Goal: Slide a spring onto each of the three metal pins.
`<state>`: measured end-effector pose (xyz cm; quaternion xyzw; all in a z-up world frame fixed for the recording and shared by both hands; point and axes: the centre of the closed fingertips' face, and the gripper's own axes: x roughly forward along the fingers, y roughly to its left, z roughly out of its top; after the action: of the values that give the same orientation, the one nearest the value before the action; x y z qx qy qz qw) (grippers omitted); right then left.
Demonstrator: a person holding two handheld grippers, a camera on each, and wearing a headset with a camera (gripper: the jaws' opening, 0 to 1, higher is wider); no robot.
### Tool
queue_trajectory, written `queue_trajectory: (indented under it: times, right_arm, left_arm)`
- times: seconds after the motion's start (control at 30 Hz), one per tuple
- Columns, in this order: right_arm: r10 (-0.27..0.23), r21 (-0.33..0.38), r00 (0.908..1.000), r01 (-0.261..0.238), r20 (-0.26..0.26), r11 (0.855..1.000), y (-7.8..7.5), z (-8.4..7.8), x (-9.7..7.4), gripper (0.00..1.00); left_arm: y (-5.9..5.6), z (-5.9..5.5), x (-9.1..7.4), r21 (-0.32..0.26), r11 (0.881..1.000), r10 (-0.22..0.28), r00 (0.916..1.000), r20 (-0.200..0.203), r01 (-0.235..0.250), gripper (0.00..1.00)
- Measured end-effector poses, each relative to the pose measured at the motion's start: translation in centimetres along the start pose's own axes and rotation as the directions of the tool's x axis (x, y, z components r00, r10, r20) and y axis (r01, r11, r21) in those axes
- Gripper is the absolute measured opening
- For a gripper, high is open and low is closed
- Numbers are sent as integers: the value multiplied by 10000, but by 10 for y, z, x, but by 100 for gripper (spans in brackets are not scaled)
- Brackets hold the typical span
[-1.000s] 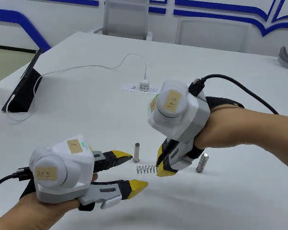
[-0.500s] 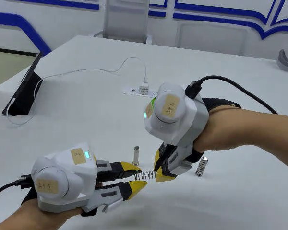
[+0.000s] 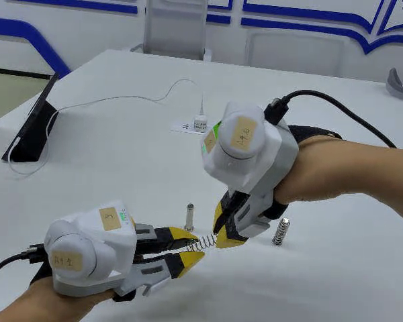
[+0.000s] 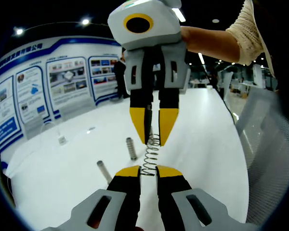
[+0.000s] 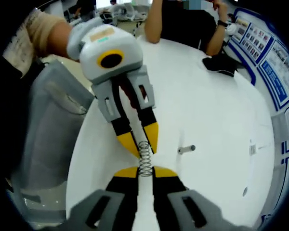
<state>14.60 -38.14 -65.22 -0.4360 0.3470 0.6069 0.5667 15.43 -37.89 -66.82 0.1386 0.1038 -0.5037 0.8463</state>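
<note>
Tabletop, white and broad, serves as the work surface, and both grippers meet low over its near part. Lower and nearer the person, the left gripper lies almost level, its yellow-tipped jaws drawn narrow and pinching one end of a loose spring. From above, the right gripper angles steeply down with its jaws likewise closed on the other end. The spring thus hangs stretched between the two, just above the table. This looks like a handover: sharing the spring lets one gripper regrip it for a cleaner, more upright hold. Just behind the spring stands a bare pin, probably the next target. Right of the grippers a sprung pin already wears its coil.
</note>
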Motion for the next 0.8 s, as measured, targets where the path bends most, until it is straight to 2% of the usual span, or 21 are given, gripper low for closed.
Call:
queue_trajectory:
  times: [0.5,0.8]
  right_arm:
    - [-235,-231,9968,254,767,9994,1,29,-10,12]
    - [-262,-202,9954,282,918,9994,3,34,-10,12]
  left_arm:
    - [-3,4,3,59,10000,-71,9999,81,70,11]
    - [-2,5,4,-35,10000,-57,9999,162,58,11]
